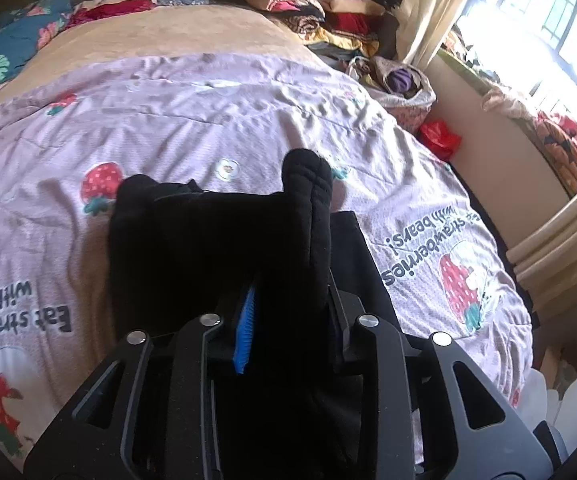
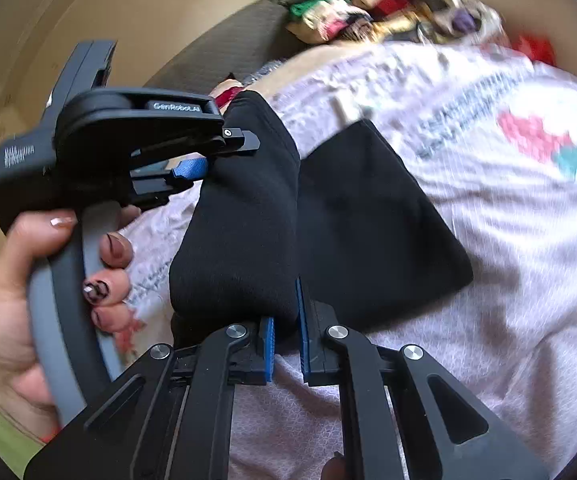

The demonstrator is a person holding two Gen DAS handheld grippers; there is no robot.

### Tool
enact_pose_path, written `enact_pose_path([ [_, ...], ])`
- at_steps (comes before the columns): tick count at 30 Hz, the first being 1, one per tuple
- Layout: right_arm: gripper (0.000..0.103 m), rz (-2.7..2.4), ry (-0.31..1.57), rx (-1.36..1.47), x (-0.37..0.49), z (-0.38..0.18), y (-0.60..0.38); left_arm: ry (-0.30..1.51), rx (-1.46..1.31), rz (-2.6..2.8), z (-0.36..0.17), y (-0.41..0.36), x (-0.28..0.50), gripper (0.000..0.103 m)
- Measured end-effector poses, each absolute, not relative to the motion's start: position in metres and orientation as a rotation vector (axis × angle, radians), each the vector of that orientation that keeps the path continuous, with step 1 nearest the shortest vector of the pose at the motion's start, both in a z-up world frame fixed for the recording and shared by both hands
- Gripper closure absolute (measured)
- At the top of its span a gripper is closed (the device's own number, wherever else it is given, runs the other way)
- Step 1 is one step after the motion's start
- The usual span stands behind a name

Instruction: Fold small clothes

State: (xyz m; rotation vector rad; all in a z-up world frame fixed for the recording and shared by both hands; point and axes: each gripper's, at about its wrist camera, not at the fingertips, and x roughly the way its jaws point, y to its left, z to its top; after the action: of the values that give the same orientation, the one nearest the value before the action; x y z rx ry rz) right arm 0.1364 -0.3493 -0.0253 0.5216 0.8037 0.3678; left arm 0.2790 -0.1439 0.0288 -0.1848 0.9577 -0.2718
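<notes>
Both tools hold the same black garment (image 2: 244, 216) over the bed, and the fold is halfway through. To do it well, the two tools should carry the lifted edge across together, at the same height, and lay it down so that it meets the lower layer edge to edge. If one side runs ahead, the fold will go crooked. The grip should be let go only when the cloth lies flat on the strawberry bedcover (image 1: 216, 120).

The right tool (image 2: 286, 344) is closed narrowly on a thick fold of the garment, which rises from its blue pads and bends over toward the other tool. The left tool (image 2: 208, 160) comes in from the side, held by the person's hand (image 2: 28, 292), and its jaws are pinched on the upper edge of the same cloth. In its own view the black fabric fills the space between its fingers and stands up in a bunch.

The rest of the garment lies flat on the bedcover, just beside the right tool. A pile of folded clothes (image 1: 320, 12) sits well apart, at the head of the bed.
</notes>
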Motion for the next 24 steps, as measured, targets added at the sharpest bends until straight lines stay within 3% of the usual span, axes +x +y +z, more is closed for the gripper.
enact_pose_path([
  [3,0.089,0.362,0.838,0.592,0.138,-0.034,-0.357,0.978,-0.200,-0.282,0.020,-0.152,0.287,0.064],
  [5,0.082,0.358,0.854,0.642,0.140,-0.037,-0.364,0.976,-0.219,-0.304,0.018,-0.157,0.289,0.039],
  [6,0.081,0.360,0.865,0.673,0.141,-0.040,-0.367,0.971,-0.230,-0.316,0.017,-0.158,0.290,0.036],
  [11,0.063,0.345,0.905,0.737,0.140,-0.043,-0.378,0.915,-0.292,-0.328,0.029,-0.146,0.282,0.032],
  [13,0.038,0.354,0.893,0.731,0.138,-0.033,-0.383,0.886,-0.302,-0.304,0.037,-0.129,0.274,0.032],
  [16,0.025,0.352,0.822,0.702,0.135,-0.011,-0.395,0.858,-0.263,-0.241,0.039,-0.109,0.261,0.031],
  [21,0.024,0.346,0.788,0.622,0.169,0.023,-0.411,0.885,-0.150,-0.153,0.012,-0.093,0.243,0.031],
  [24,0.031,0.309,0.835,0.510,0.206,0.030,-0.406,0.910,-0.116,-0.151,-0.005,-0.099,0.236,0.031],
])
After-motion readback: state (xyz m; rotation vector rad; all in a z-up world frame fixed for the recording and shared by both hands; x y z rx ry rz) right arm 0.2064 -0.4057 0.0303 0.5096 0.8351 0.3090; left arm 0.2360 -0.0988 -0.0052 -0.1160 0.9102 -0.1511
